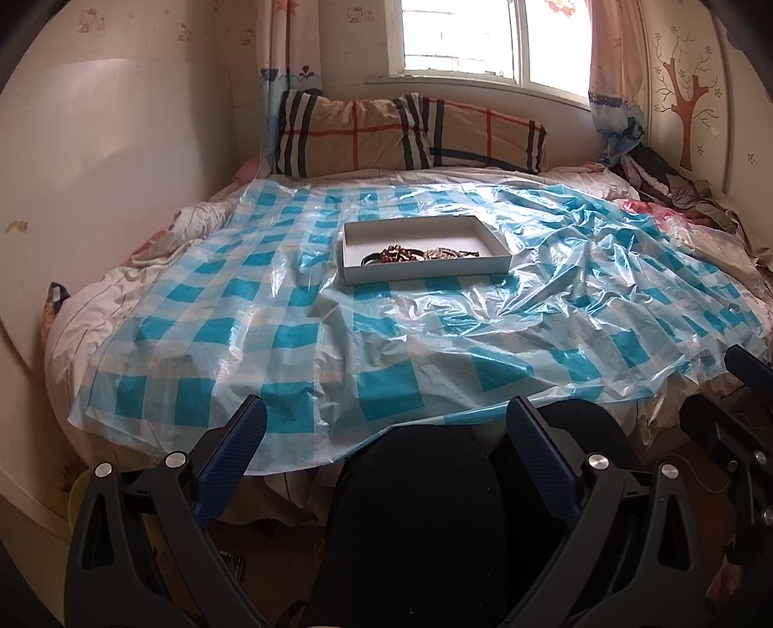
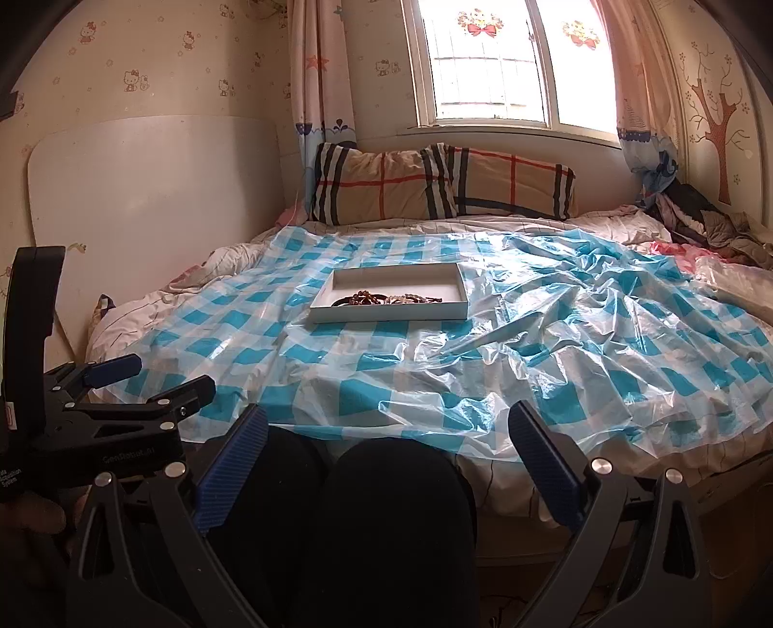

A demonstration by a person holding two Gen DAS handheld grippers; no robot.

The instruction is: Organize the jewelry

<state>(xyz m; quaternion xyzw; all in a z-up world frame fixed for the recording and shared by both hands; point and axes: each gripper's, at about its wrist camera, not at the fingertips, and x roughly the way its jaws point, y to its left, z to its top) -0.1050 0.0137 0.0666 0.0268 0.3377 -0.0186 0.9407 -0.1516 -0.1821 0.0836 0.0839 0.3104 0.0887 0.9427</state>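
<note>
Knees (image 1: 410, 507) sitting nearest, under both grippers: left gripper (image 1: 386, 449) and right gripper (image 2: 389, 449) hovering with fingers spread, pinching nothing. Beaded bracelets (image 1: 420, 254) lying heaped in white tray (image 1: 425, 276) on bed's checked plastic sheet (image 1: 290, 314). Fitting either gathering finished or sorting pending.

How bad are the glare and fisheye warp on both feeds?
Left wrist view: bright window blown out, glare on the crinkled blue-checked plastic sheet. Right wrist view: similar sheen on the sheet; edges bow strongly, yet the shallow white cardboard tray stays sharp.
</note>
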